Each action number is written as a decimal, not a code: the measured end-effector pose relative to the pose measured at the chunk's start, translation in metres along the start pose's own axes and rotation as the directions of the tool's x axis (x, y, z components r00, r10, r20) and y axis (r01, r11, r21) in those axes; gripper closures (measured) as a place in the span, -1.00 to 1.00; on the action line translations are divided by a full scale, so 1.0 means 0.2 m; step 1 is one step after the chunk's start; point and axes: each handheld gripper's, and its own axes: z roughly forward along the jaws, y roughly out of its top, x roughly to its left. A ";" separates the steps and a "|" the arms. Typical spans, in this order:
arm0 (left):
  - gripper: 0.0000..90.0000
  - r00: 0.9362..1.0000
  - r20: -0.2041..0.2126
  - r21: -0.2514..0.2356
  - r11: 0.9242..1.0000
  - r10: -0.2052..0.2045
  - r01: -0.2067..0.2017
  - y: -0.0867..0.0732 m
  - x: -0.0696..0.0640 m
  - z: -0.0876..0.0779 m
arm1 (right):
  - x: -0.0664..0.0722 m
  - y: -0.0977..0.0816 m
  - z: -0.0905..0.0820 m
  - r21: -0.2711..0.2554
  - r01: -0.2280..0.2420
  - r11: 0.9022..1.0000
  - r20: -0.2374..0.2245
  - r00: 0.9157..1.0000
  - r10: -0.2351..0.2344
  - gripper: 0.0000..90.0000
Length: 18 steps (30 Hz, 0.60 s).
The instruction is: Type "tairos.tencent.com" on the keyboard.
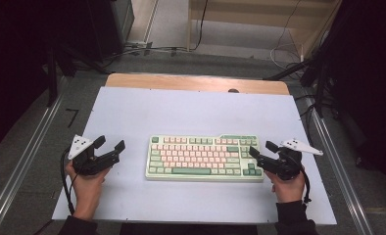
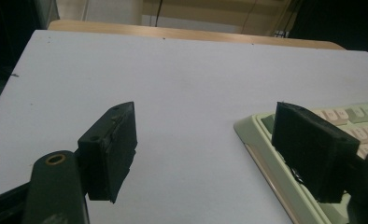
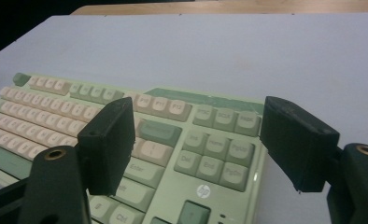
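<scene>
The left claw [image 1: 110, 145] at the lower left of the high view and the right claw [image 1: 261, 148] at the lower right both stand wide apart and hold nothing, so the work on the keyboard [image 1: 203, 157] looks barely begun, with any grasp or press still to come. The keyboard lies flat at the middle of the white counter [image 1: 191, 110], between the two claws: in the left gripper view its near corner [image 2: 261, 135] sits at the right of the frame just by the right-hand jaw, while in the right gripper view the navigation-key end [image 3: 215, 154] fills the lower middle between the jaws.
</scene>
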 end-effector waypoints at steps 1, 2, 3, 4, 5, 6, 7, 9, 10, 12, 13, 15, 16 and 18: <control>-0.49 1.000 -0.001 -0.001 1.000 0.001 -0.001 0.00 0.00 0.00 | -0.01 0.00 -0.01 -0.002 -0.002 1.000 0.005 1.000 0.002 -0.45; -0.49 1.000 -0.004 0.000 1.000 0.001 -0.001 0.00 0.00 0.00 | -0.02 0.00 -0.02 -0.005 -0.002 1.000 0.009 1.000 0.002 -0.45; -0.49 1.000 -0.005 0.002 1.000 0.002 -0.002 0.00 0.00 -0.01 | -0.03 -0.01 -0.02 -0.006 -0.006 1.000 0.012 1.000 0.006 -0.45; -0.49 1.000 -0.009 0.003 1.000 0.002 -0.002 -0.01 0.00 -0.01 | -0.04 -0.01 -0.03 -0.008 -0.011 1.000 0.015 1.000 0.011 -0.45; -0.49 1.000 -0.011 0.003 1.000 0.003 -0.003 -0.01 0.01 -0.01 | -0.06 -0.01 -0.04 -0.010 -0.011 1.000 0.023 1.000 0.011 -0.45; -0.49 1.000 -0.012 0.003 1.000 0.003 -0.003 -0.01 0.01 -0.01 | -0.07 -0.02 -0.05 -0.010 -0.013 1.000 0.029 1.000 0.013 -0.45; -0.49 1.000 -0.014 0.005 1.000 0.002 -0.002 -0.01 0.00 -0.01 | -0.07 -0.02 -0.05 -0.008 -0.017 1.000 0.032 0.999 0.017 -0.45; -0.49 1.000 -0.019 0.006 1.000 0.002 -0.002 -0.01 0.00 -0.01 | -0.09 -0.02 -0.06 -0.013 -0.020 1.000 0.038 0.999 0.021 -0.45; -0.49 1.000 -0.023 0.005 1.000 0.002 -0.002 -0.01 0.00 -0.01 | -0.10 -0.02 -0.07 -0.013 -0.021 1.000 0.045 0.999 0.021 -0.45; -0.49 0.999 -0.032 0.004 1.000 0.004 -0.003 -0.01 0.00 -0.01 | -0.12 -0.03 -0.08 -0.015 -0.021 1.000 0.056 0.998 0.022 -0.45; -0.49 0.999 -0.037 0.007 1.000 0.005 -0.005 -0.01 0.00 -0.01 | -0.13 -0.03 -0.09 -0.016 -0.025 1.000 0.064 0.998 0.026 -0.45; -0.49 0.999 -0.043 0.010 1.000 0.000 0.000 -0.01 0.01 -0.01 | -0.15 -0.04 -0.09 -0.013 -0.031 0.999 0.077 0.997 0.032 -0.45; -0.49 0.999 -0.050 0.013 1.000 -0.003 0.003 -0.01 0.01 -0.01 | -0.16 -0.04 -0.10 -0.015 -0.033 0.999 0.081 0.996 0.034 -0.45; -0.49 0.998 -0.056 0.012 1.000 -0.011 0.012 -0.02 0.02 -0.01 | -0.19 -0.05 -0.11 -0.013 -0.040 0.999 0.092 0.995 0.041 -0.45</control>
